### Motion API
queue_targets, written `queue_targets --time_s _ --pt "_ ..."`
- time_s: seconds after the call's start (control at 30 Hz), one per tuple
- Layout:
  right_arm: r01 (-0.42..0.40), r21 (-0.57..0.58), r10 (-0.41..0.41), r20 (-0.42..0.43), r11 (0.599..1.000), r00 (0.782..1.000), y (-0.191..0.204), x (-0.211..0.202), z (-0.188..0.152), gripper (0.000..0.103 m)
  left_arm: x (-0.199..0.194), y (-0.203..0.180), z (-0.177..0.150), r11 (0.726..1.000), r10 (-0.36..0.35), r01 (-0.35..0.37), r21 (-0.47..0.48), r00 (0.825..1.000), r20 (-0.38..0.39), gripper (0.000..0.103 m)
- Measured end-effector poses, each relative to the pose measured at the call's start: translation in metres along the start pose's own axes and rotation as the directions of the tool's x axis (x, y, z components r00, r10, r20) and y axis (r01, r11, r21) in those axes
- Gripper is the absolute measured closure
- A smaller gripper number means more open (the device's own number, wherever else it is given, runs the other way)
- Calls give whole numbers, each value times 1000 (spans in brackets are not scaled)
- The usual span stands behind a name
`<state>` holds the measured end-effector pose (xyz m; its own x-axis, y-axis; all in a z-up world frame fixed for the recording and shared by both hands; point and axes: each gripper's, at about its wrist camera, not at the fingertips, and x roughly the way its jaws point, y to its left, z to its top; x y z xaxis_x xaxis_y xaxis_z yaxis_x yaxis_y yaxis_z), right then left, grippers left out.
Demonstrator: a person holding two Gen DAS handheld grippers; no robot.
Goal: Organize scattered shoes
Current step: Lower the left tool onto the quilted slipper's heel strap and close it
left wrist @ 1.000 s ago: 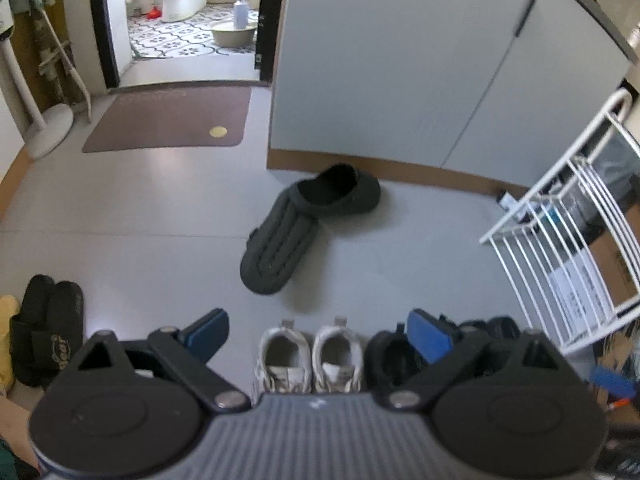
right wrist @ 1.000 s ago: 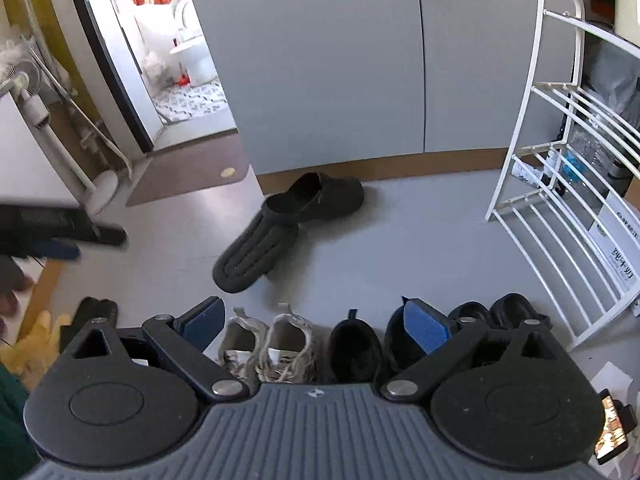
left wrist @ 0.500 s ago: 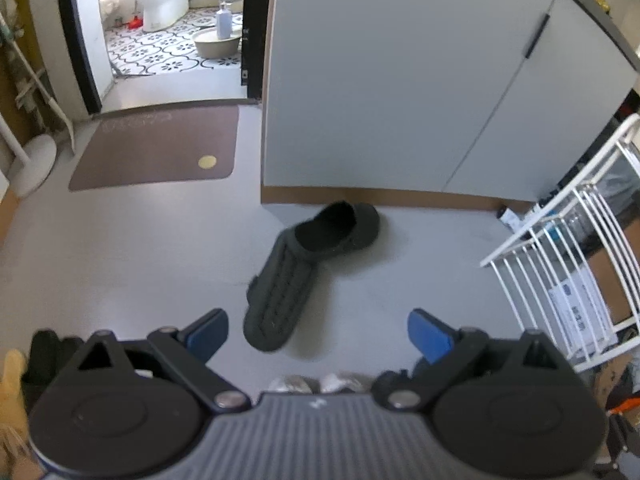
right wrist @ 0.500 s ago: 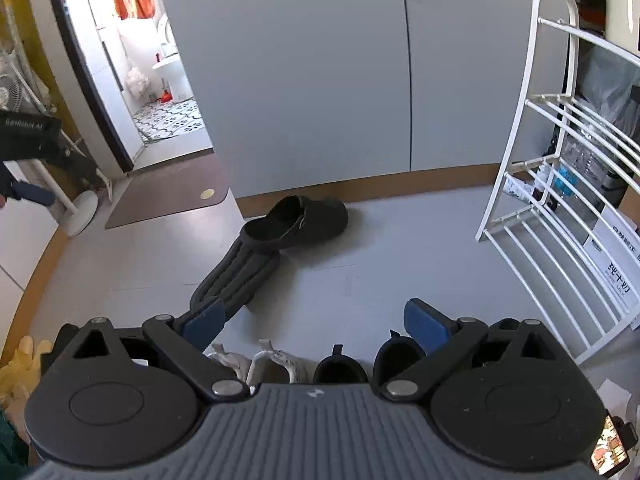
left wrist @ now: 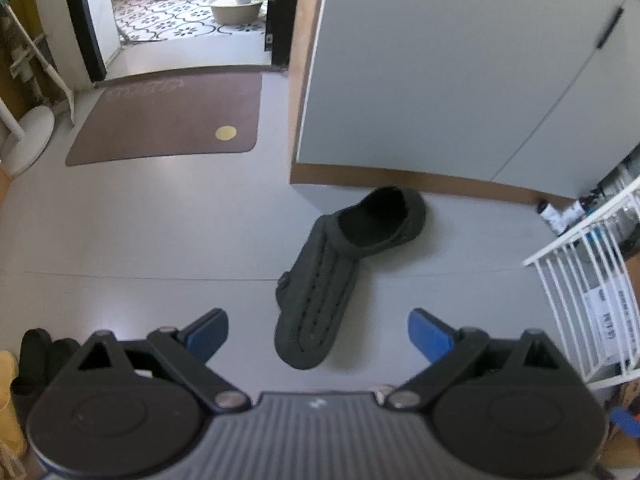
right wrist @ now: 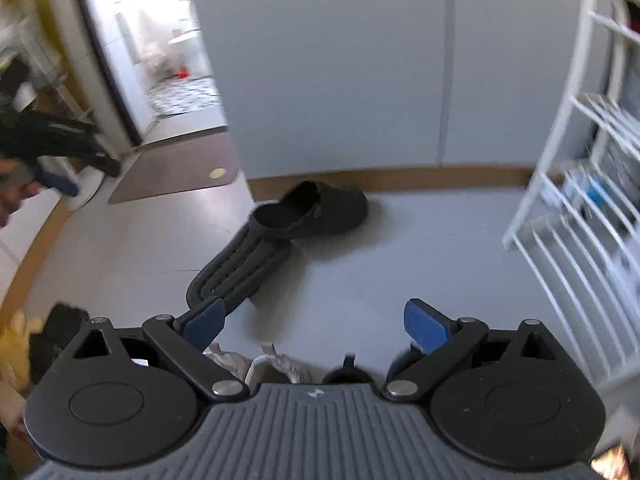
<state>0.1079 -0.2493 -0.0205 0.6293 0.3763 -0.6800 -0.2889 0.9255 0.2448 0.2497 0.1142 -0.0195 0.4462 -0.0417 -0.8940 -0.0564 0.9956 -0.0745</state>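
white sneakers mostly hidden

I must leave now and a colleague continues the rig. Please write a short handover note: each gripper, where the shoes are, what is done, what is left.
Left gripper: open, empty, facing the two dark clogs.
Right gripper: open, empty.
Upside-down clog lies sole up on the grey floor; the upright clog rests on its far end, near the cabinet.
Done: white sneakers and other shoes seem lined up below the right gripper.
Left: turn over, pair and place both clogs.
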Motion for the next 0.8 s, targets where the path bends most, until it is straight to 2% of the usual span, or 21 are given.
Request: queue_targets --time_s 0.07,0.2,0.4,0.47,0.57,0.7,0.8 --pt "-25 -40 26 30 999 999 0 8 0 4 18 6 -5 1000 16 -16 10 999 32 5" --pt "-41 -59 44 41 997 998 -8 35 4 4 53 18 -11 1000 -9 9 -7 1000 26 5" --pt "-8 -93 12 42 996 999 -35 87 15 4 108 36 -16 999 -6 6 -50 1000 3 5" --pt "-5 -111 10 41 994 999 -42 98 17 4 127 43 -19 998 -28 28 -58 1000 4 5" --pt "-18 -152 23 31 988 999 -59 118 21 4 144 48 -22 996 -67 68 -63 998 15 5" --pt "-13 -200 16 11 980 1000 -83 140 22 4 160 47 -23 996 -73 74 -47 997 22 5" --pt "-11 -190 11 -1 982 1000 -100 148 17 4 169 44 -22 996 -79 80 -39 997 17 5"
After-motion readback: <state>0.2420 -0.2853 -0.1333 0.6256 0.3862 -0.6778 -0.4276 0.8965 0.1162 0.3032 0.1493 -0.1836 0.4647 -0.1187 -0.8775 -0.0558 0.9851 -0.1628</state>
